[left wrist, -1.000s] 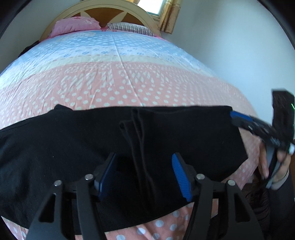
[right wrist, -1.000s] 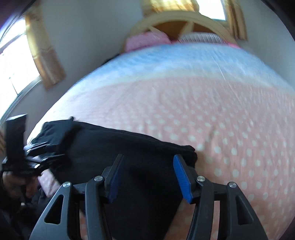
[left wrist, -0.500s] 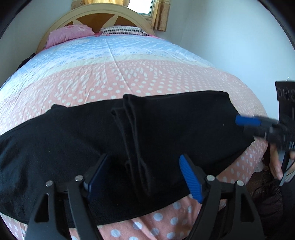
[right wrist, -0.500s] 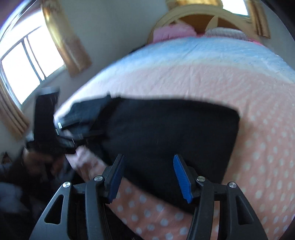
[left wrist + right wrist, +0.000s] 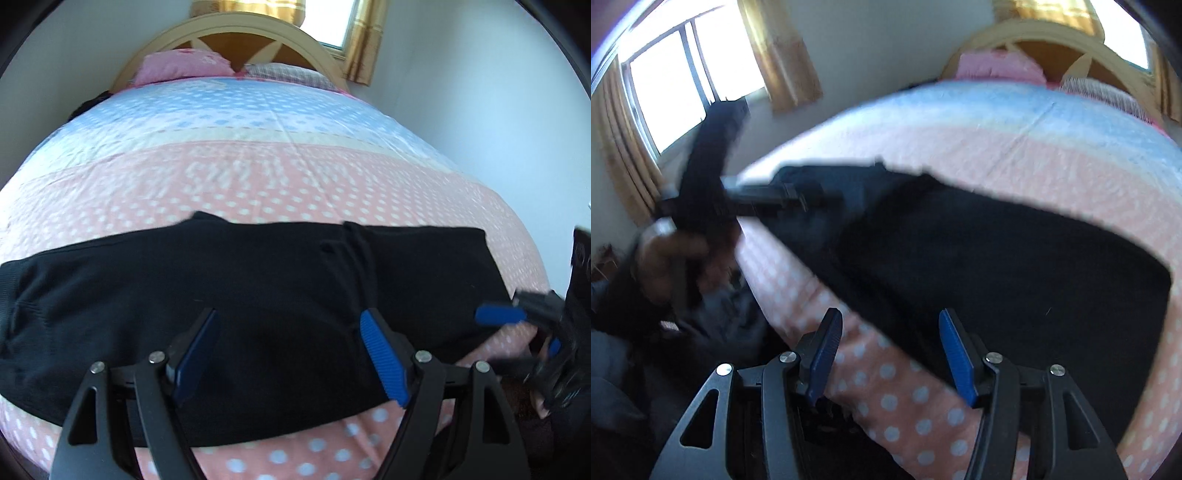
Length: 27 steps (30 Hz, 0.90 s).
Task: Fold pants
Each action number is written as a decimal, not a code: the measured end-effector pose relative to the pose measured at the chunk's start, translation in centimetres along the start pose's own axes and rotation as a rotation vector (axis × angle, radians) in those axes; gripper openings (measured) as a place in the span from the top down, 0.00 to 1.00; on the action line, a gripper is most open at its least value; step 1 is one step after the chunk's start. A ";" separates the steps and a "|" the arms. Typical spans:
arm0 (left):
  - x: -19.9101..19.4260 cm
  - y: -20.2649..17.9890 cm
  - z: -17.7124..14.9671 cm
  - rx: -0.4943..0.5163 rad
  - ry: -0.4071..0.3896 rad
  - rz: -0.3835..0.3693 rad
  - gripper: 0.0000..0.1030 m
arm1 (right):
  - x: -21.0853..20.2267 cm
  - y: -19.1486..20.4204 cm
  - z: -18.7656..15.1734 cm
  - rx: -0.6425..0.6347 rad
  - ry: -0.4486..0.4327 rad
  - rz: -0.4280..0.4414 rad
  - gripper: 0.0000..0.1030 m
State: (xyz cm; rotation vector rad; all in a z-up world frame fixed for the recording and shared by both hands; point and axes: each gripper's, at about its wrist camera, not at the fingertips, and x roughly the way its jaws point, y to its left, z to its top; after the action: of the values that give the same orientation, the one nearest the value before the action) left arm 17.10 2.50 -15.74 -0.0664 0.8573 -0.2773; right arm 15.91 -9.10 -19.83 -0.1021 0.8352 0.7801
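Black pants (image 5: 258,295) lie flat across the near edge of the bed, with a folded ridge (image 5: 354,258) right of the middle. They also show in the right wrist view (image 5: 1015,277). My left gripper (image 5: 290,350) is open and empty, hovering just above the pants near their front edge. My right gripper (image 5: 886,354) is open and empty, over the bed's front edge beside the pants' near edge. It shows blurred at the right in the left wrist view (image 5: 517,328). The left gripper shows blurred in the right wrist view (image 5: 775,199).
The bed's pink dotted quilt (image 5: 258,184) turns blue further back. Pillows (image 5: 184,66) and a wooden headboard (image 5: 236,33) stand at the far end. A window with gold curtains (image 5: 672,85) is at the left. Dark clothing (image 5: 720,317) lies beside the bed.
Both views have swung left. My left gripper has shifted left along the pants, away from the ridge. My right gripper has drawn back off the pants to the bed's edge.
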 end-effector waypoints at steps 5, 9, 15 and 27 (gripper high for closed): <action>-1.0 3.2 0.1 -0.005 -0.019 0.100 0.10 | -1.4 0.8 0.7 -0.016 -0.055 0.015 0.45; -2.4 6.7 0.7 0.010 -0.049 0.223 0.10 | -1.7 1.7 2.5 -0.013 -0.129 0.037 0.45; -5.0 15.0 0.8 -0.081 -0.083 0.435 0.10 | 4.0 2.9 2.9 -0.019 0.031 0.065 0.45; -4.4 24.2 -3.7 -0.378 -0.055 0.297 0.11 | 1.1 2.9 3.0 -0.004 -0.169 0.046 0.45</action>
State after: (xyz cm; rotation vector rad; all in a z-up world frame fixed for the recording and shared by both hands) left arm 16.76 27.17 -18.98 -0.2949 0.8439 0.1673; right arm 16.36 -5.24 -17.91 -0.0201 0.6775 0.8221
